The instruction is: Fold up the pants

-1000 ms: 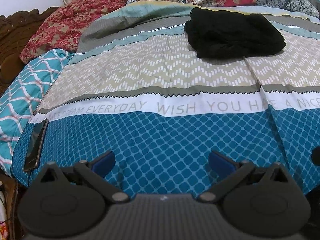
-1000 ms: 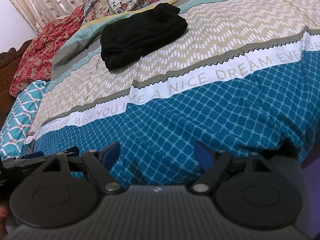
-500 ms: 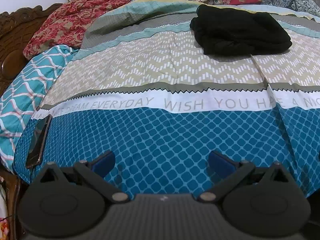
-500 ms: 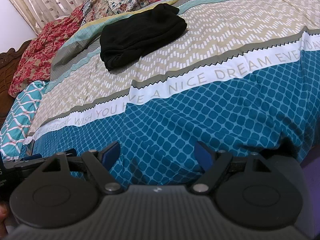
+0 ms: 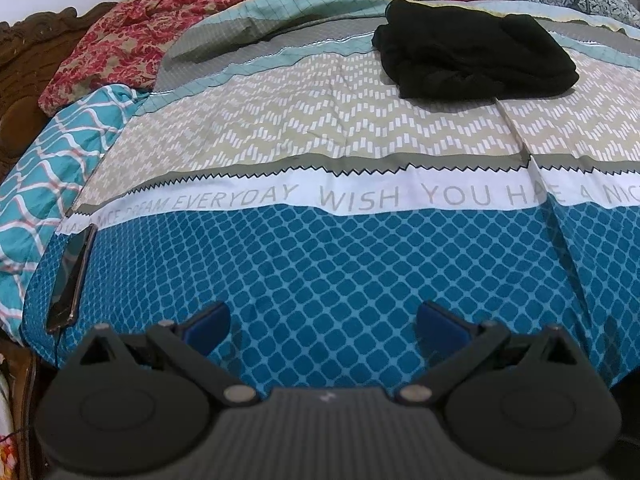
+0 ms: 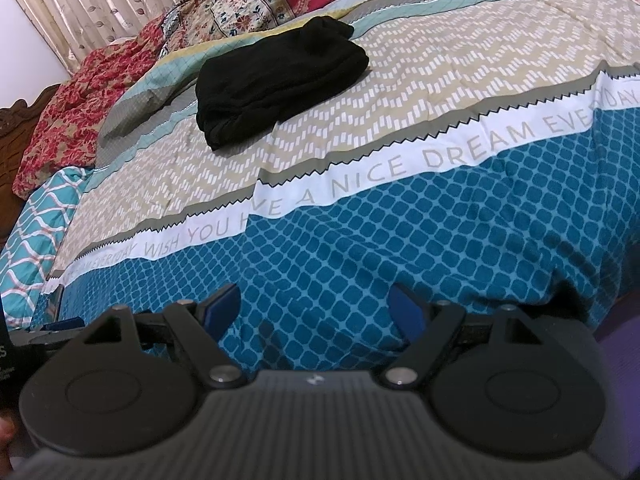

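Left gripper point(image 5: 323, 322) low in its frame, blue fingers point(image 5: 208, 320) spread wide, nothing between them but the blue diamond stretch of the bedspread point(image 5: 340, 272). Right gripper point(image 6: 314, 312), same story: blue pads point(image 6: 222, 306) well apart, empty, hanging over the near edge of the bed.

And there are the pants point(image 5: 472, 60), a black bundle up in the top right of the left view, upper middle of the right view point(image 6: 280, 84), resting on the beige zigzag band, well apart from both grippers.

They look soft, light and limp, likely to sag and bunch once lifted. Best bet, I'd say, is pinching a loose outer edge or the waistband, though the black cloth hides which end is which.

Only the left view catches a phone point(image 5: 70, 280) lying at the bed's left edge. Only the right view shows the curtain point(image 6: 104, 4) in its top left.
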A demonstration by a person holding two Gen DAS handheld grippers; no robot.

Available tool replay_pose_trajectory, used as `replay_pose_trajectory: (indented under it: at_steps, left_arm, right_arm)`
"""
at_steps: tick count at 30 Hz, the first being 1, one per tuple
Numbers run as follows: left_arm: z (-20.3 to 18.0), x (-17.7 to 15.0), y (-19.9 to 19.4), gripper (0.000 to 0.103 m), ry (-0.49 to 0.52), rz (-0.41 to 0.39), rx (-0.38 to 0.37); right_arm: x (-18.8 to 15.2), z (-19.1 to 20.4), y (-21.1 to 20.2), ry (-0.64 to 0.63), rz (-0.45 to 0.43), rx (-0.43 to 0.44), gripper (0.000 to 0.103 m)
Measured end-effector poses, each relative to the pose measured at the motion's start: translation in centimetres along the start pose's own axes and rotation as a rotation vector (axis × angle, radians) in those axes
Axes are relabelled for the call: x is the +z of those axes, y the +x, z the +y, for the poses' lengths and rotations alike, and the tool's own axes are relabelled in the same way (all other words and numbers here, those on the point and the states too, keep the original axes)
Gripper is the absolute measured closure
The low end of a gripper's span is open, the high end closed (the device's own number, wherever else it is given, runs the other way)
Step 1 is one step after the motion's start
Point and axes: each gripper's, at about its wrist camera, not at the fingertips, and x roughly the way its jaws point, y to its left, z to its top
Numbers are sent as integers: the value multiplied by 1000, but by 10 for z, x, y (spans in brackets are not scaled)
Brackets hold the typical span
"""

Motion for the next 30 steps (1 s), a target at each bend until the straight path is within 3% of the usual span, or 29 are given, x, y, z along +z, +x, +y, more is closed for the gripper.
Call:
replay_pose_trajectory:
  at_steps: [30]
  left_arm:
    - [0, 0, -1, 0, -15, 13, -7]
  right_arm:
    - [-3, 7, -1, 23, -24, -24, 18]
